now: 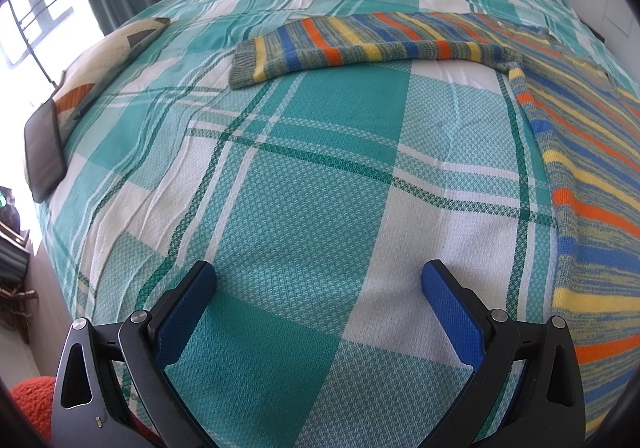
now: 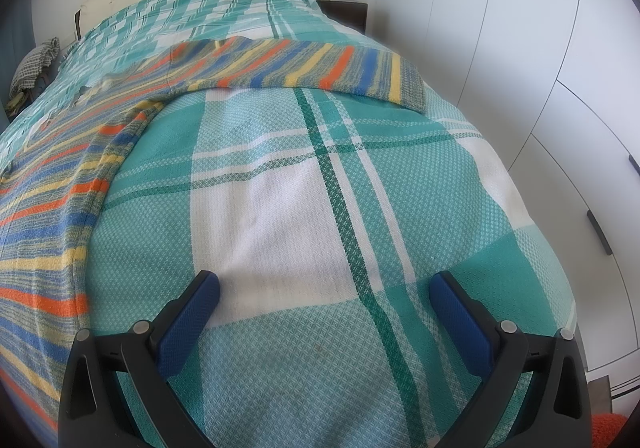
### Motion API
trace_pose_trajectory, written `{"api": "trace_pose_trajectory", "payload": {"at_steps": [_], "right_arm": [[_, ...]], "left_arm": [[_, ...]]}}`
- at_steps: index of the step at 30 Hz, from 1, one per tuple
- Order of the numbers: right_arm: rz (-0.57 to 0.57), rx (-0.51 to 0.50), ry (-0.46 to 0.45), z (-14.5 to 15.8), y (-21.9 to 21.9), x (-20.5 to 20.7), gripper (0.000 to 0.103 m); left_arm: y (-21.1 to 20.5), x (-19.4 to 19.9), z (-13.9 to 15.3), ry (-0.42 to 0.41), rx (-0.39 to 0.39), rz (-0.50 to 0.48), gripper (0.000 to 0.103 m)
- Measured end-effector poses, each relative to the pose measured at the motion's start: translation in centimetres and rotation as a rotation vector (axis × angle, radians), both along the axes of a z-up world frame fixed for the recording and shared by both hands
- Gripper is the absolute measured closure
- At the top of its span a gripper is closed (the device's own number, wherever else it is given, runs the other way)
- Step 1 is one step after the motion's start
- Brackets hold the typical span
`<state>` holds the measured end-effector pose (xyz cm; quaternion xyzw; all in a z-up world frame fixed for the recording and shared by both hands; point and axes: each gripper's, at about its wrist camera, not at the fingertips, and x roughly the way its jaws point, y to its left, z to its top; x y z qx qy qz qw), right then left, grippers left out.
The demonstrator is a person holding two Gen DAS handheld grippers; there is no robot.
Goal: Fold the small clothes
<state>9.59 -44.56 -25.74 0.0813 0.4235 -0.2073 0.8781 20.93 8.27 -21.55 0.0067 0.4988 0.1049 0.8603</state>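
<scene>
The striped sweater [image 1: 592, 151] lies spread flat on the bed [image 1: 304, 175], over a teal, white and green plaid bedspread. In the left wrist view its body fills the right side and one sleeve [image 1: 360, 47] stretches left across the cover, cuff at the far end. In the right wrist view the body [image 2: 52, 187] runs down the left side and the other sleeve [image 2: 320, 67] reaches right. A dark tablet [image 1: 44, 151] leans at the bed's left edge. The left gripper [image 1: 319, 282] hovers over bare bedspread beside the sweater, fingers spread wide, holding nothing. The right gripper [image 2: 324, 292] does likewise, fingers wide and empty.
</scene>
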Motion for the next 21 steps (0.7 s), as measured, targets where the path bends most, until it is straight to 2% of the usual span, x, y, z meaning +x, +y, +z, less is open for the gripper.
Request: {"api": "trace_pose_trajectory", "payload": {"at_steps": [14, 17, 21], "right_arm": [[0.001, 0.001, -0.001, -0.03, 0.14, -0.04, 0.000], [0.000, 0.001, 0.000, 0.00, 0.15, -0.02, 0.000], [0.008, 0.015, 0.018, 0.34, 0.00, 0.09, 0.000]], "left_arm": [[0.07, -0.41, -0.02, -0.044, 0.006, 0.024, 0.000], [0.03, -0.38, 0.12, -0.030, 0.004, 0.027, 0.000], [0.49, -0.17, 0.57, 0.017, -0.043, 0.012, 0.001]]}}
